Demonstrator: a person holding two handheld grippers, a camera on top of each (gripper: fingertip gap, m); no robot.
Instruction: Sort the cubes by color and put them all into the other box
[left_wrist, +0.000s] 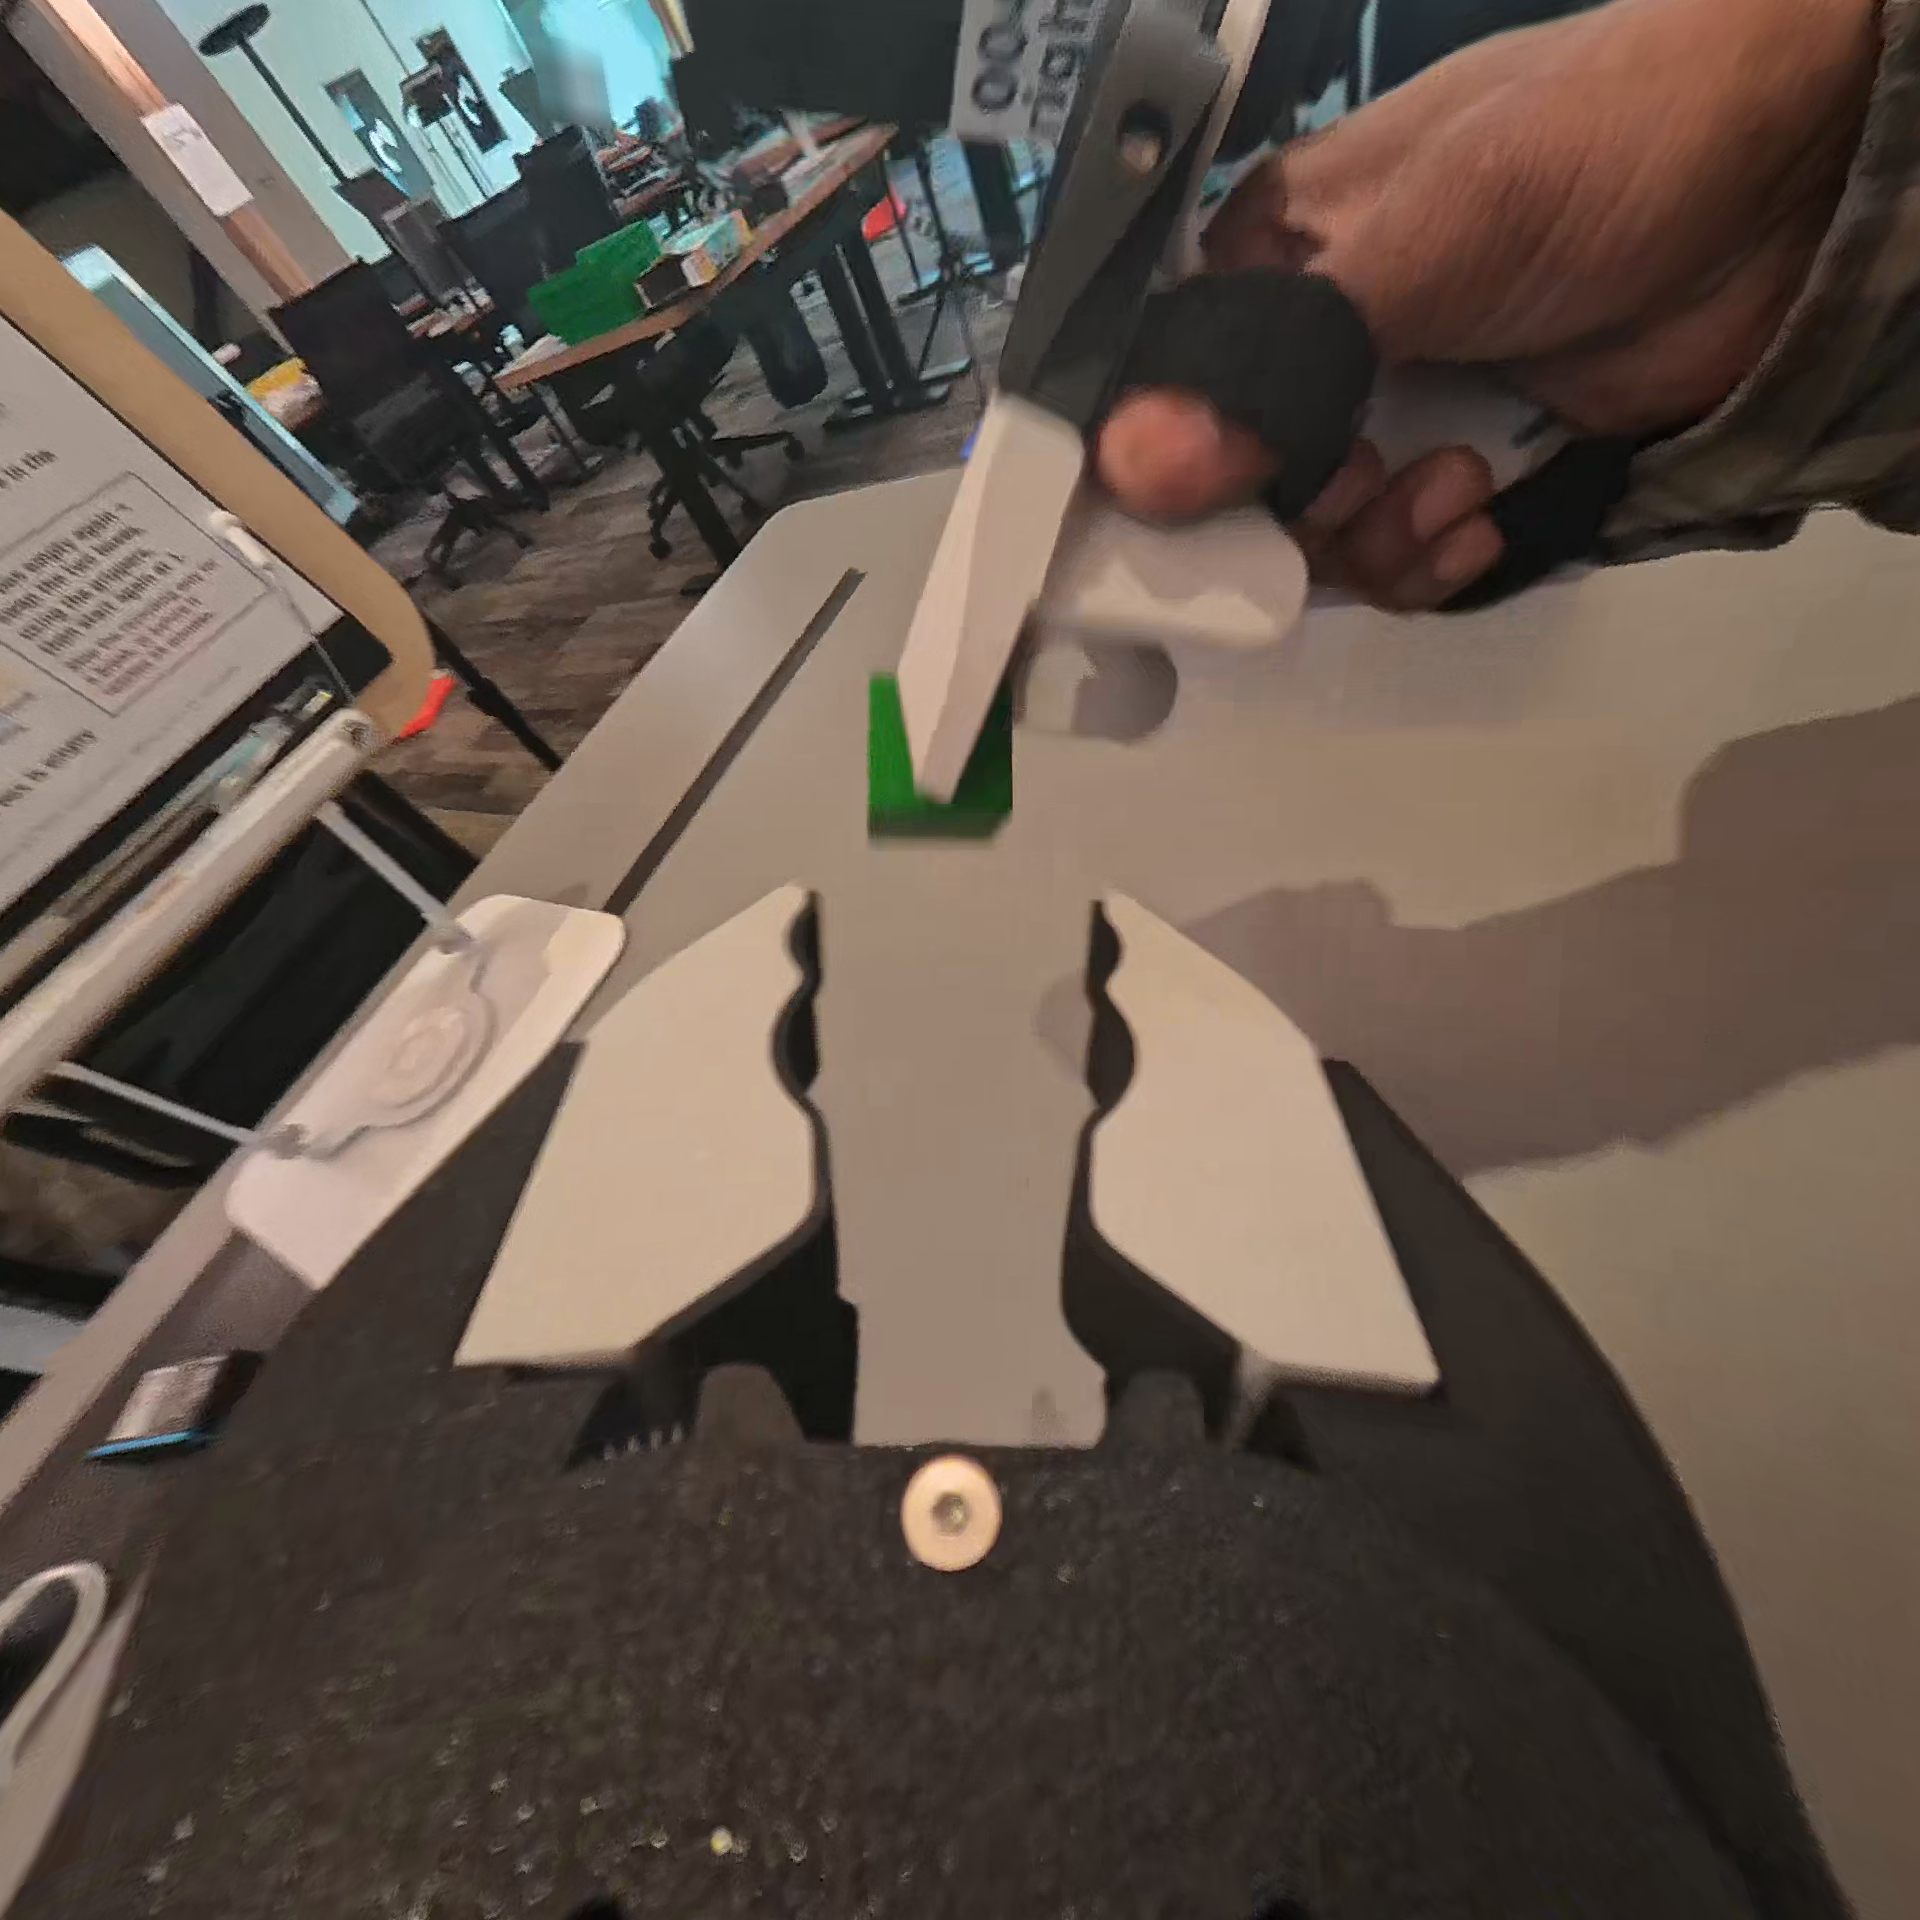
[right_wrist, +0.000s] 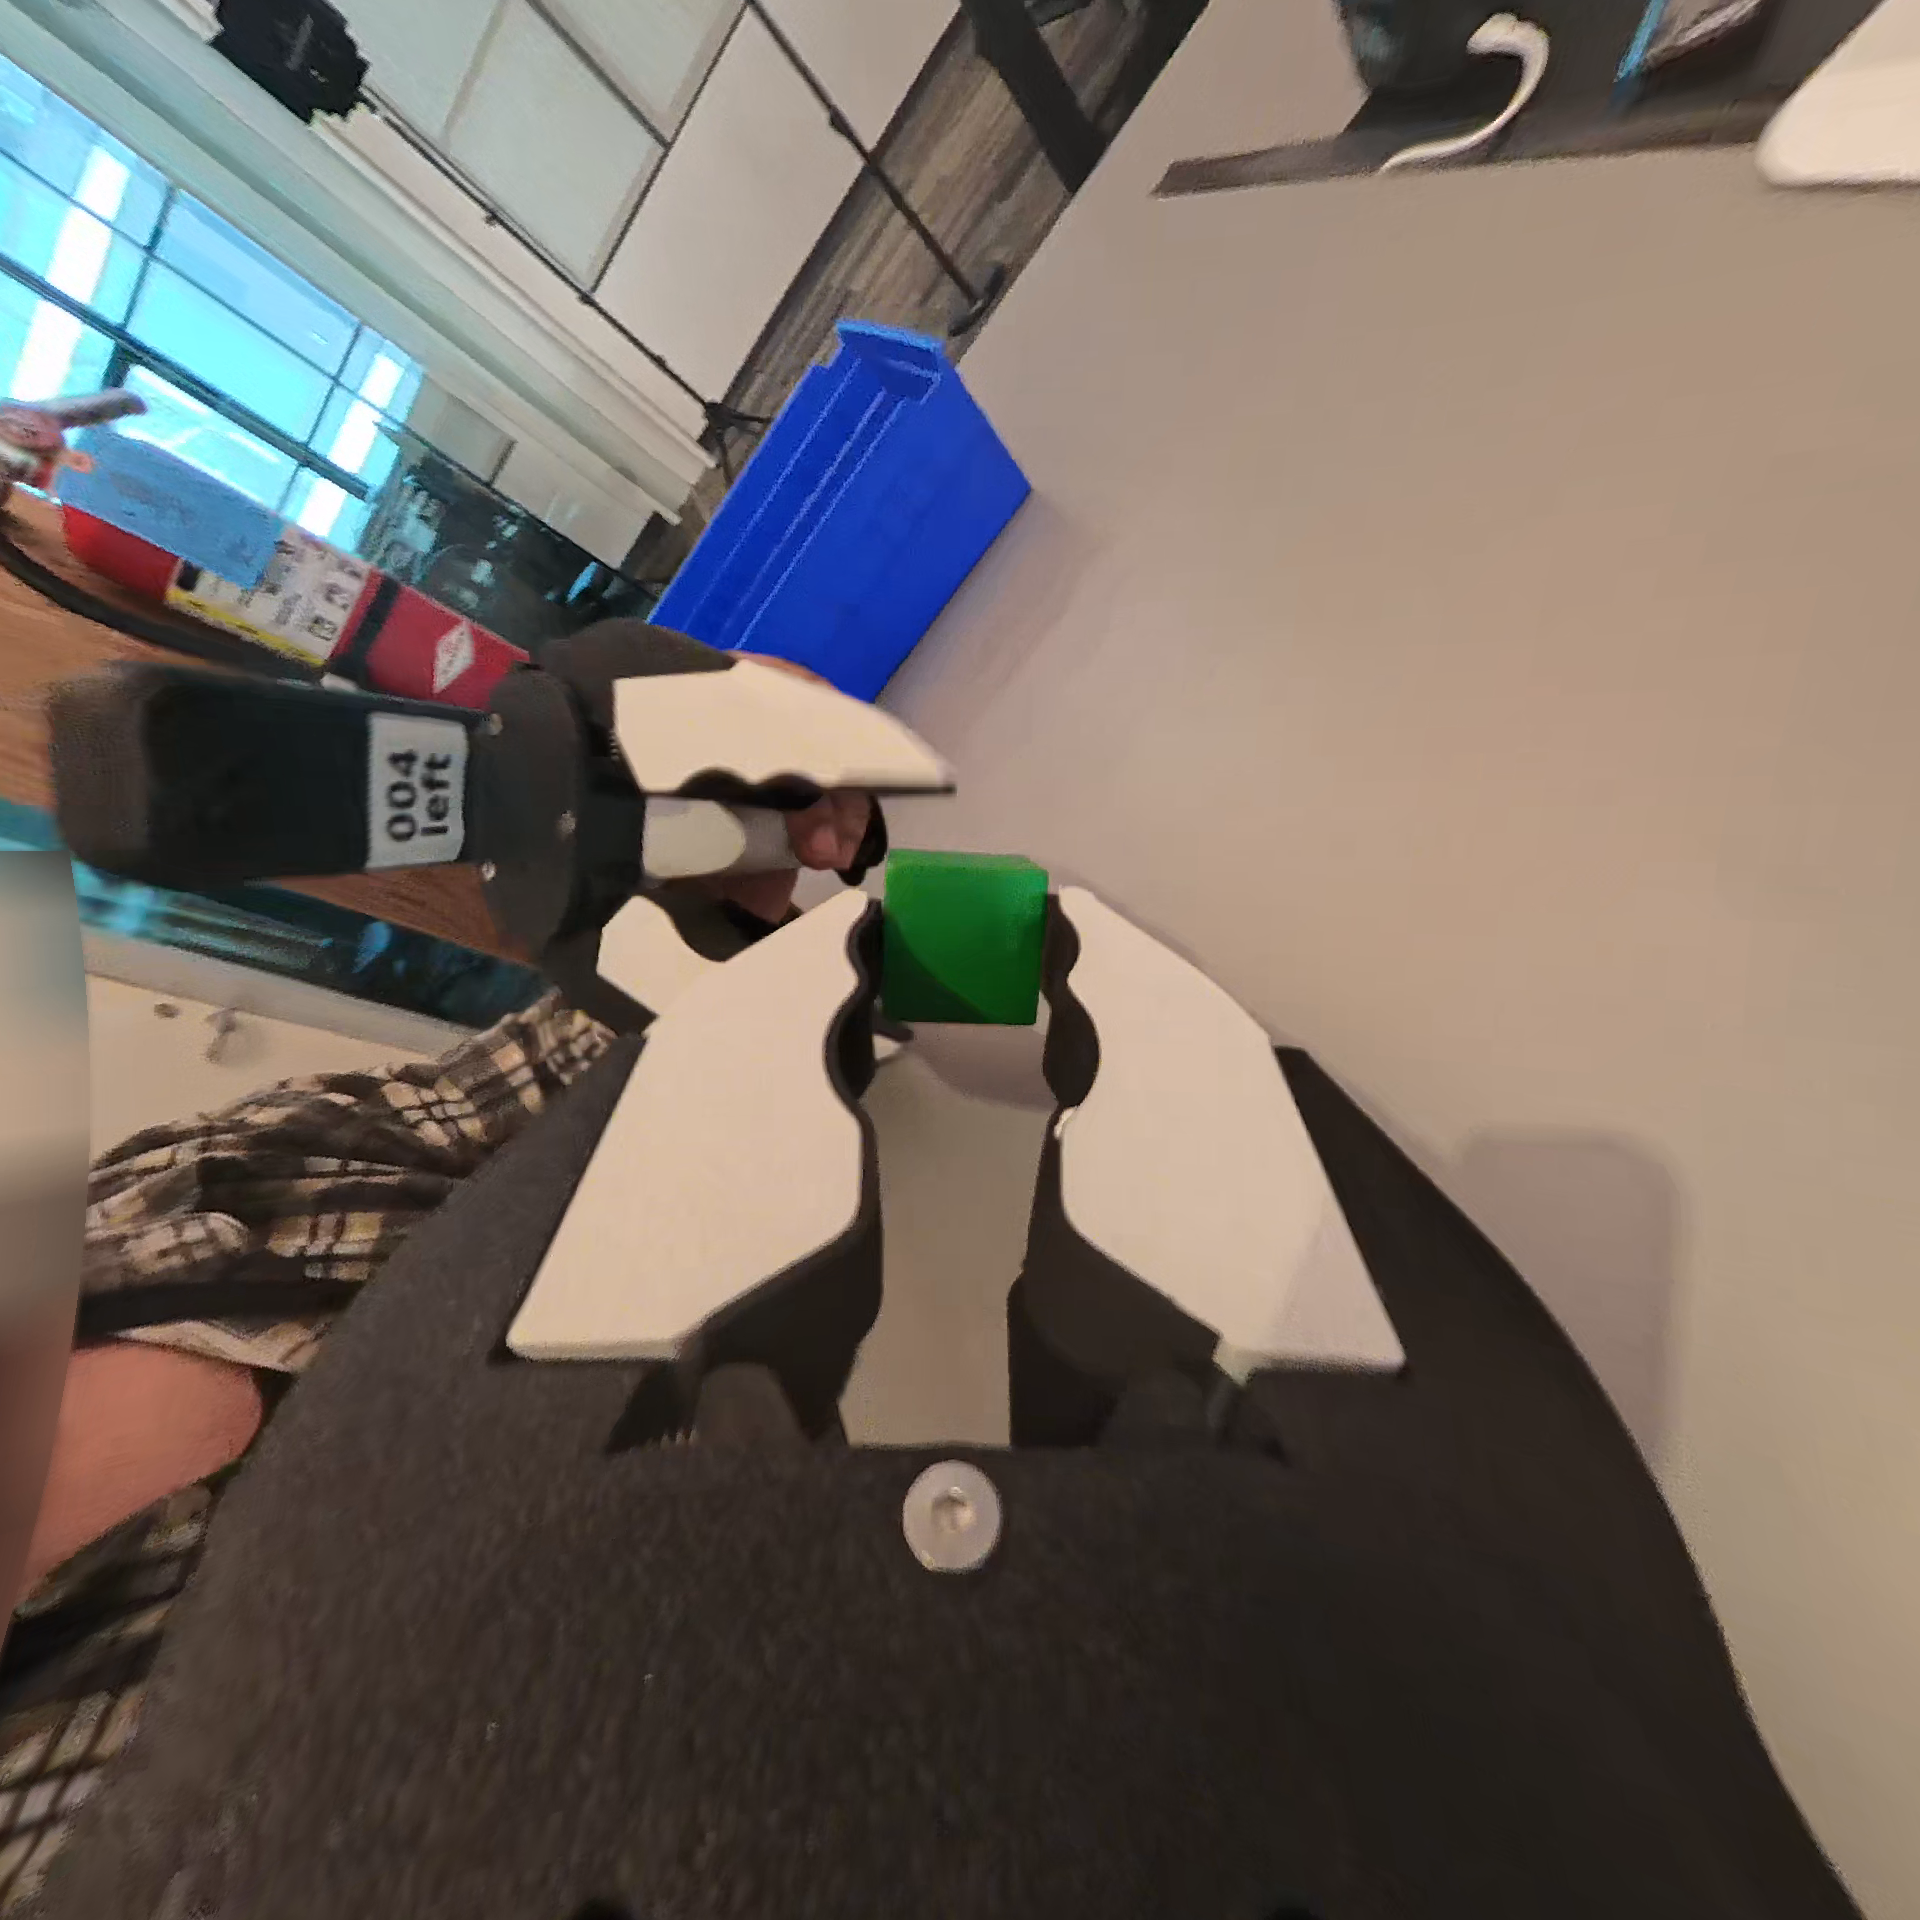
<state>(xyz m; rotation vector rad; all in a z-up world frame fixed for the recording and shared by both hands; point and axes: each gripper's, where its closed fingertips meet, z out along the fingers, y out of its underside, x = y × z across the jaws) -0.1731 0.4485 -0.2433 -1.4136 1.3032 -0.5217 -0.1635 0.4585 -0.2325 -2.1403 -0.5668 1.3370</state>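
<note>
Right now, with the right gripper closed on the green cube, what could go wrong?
1. The right gripper pinches the green cube only at its fingertips, so the cube may twist or slip out when lifted.
2. The left gripper hangs open just in front of the cube, so the two grippers may collide.
3. The blue box lies farther off, so a weak grip may drop the cube on the way.

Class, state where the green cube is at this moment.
The green cube sits between the right tongs' fingertips, above the grey table. In the left wrist view it lies just ahead of the open left tongs; the blue box stands beyond.
</note>
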